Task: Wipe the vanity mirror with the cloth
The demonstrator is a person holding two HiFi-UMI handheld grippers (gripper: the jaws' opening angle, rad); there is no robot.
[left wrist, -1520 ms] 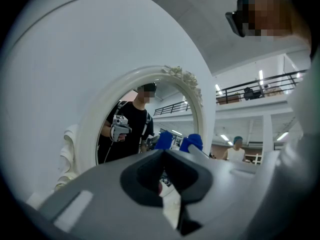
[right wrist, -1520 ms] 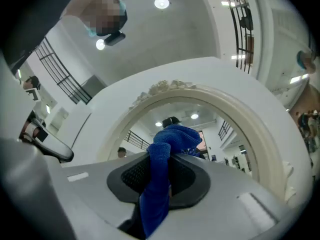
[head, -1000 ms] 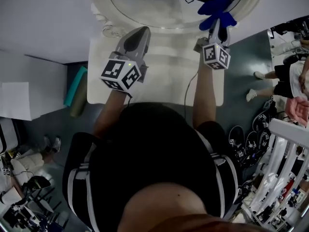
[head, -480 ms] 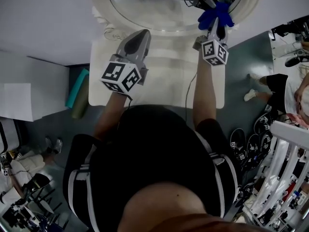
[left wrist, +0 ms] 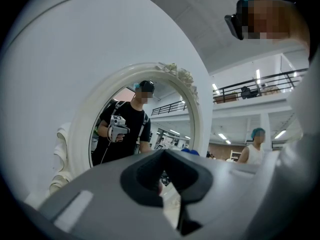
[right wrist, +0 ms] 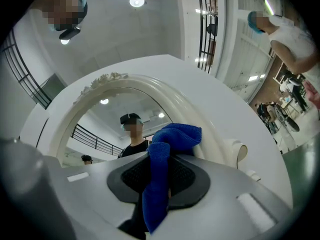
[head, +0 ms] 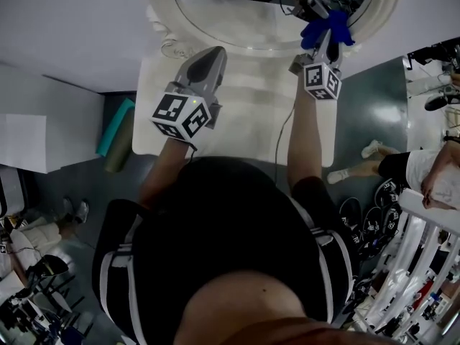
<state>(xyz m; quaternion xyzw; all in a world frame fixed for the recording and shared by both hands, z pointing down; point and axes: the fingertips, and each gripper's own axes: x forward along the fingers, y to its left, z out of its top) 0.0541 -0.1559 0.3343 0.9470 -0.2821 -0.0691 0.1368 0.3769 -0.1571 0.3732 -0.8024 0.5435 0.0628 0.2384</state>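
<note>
The vanity mirror is an oval glass in a white ornate frame, standing at the back of a white vanity table. My right gripper is shut on a blue cloth, which lies against the lower right part of the glass near the frame. In the right gripper view the cloth bunches above the right gripper, just before the mirror. My left gripper hangs over the table to the left, shut and holding nothing. The left gripper view shows that gripper before the mirror.
A teal roll and an olive roll lie on the floor left of the table. At the right stand a person, several black marker discs and a white rack. A white wall is behind the mirror.
My right gripper has moved the blue cloth up, from the frame's lower edge onto the glass. The left gripper has held still. The person at the right has walked.
</note>
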